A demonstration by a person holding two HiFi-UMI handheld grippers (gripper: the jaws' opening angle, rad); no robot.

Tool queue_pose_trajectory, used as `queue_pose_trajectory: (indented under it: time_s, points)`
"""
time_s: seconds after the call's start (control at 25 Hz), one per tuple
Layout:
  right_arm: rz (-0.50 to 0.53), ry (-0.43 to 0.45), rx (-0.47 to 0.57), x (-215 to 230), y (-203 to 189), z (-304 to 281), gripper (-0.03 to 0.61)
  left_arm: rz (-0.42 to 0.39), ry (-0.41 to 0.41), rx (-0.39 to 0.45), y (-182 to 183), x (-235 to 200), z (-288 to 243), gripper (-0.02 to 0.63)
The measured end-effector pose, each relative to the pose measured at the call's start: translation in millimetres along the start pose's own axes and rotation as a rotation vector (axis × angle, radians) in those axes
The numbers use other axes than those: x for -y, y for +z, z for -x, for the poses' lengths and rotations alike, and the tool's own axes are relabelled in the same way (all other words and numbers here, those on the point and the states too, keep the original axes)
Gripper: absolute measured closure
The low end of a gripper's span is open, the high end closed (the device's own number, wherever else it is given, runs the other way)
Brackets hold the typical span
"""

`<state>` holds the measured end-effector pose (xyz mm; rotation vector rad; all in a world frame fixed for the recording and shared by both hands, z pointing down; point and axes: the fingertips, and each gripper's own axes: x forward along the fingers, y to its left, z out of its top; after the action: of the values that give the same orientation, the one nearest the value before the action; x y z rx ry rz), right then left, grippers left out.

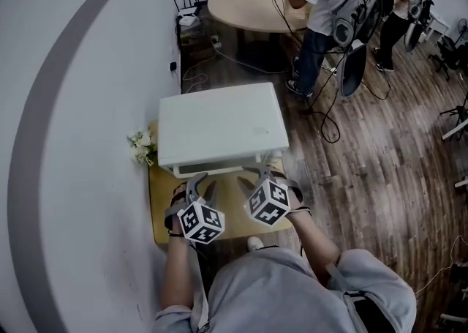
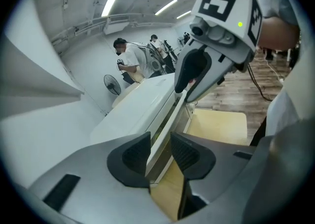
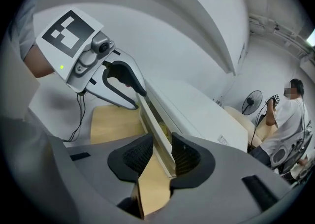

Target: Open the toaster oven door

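A white toaster oven (image 1: 219,126) stands on a small wooden table (image 1: 162,211), its front facing me. The door's white handle bar (image 1: 223,170) runs along the front top edge, and the door stands slightly ajar. My left gripper (image 1: 203,181) is shut on the bar's left part; in the left gripper view the bar (image 2: 165,129) passes between its two pads (image 2: 133,156). My right gripper (image 1: 257,173) is shut on the bar's right part (image 3: 155,124), and its jaws (image 3: 161,151) press it from both sides. Each gripper shows in the other's view, clamped on the same bar.
A small bunch of white flowers (image 1: 142,145) sits left of the oven against the white wall (image 1: 73,141). Behind it are a round table (image 1: 248,4), cables on the wood floor (image 1: 329,116), and two people (image 1: 322,2) standing at the far right.
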<state>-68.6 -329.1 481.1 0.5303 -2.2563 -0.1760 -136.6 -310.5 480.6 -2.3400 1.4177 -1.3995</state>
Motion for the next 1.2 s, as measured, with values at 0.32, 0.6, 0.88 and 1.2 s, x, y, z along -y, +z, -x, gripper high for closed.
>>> queue_pose_trajectory:
  time_s: [0.32, 0.6, 0.88, 1.2]
  points:
    - [0.072, 0.07, -0.07, 4.6, -9.0, -23.6, 0.483, -0.037, -0.048, -0.065, -7.8, -4.6, -24.5, 0.492]
    - [0.083, 0.087, -0.097, 4.0, -14.9, -36.5, 0.485, -0.01, -0.083, -0.093, -17.7, -0.5, -38.6, 0.492]
    - [0.069, 0.095, -0.089, -1.5, -15.9, -33.2, 0.485, 0.006, -0.077, -0.089, -19.9, 3.9, -35.2, 0.492]
    - [0.07, 0.105, -0.088, -10.7, -18.6, -28.3, 0.485, 0.02, -0.074, -0.089, -23.3, 10.5, -30.1, 0.494]
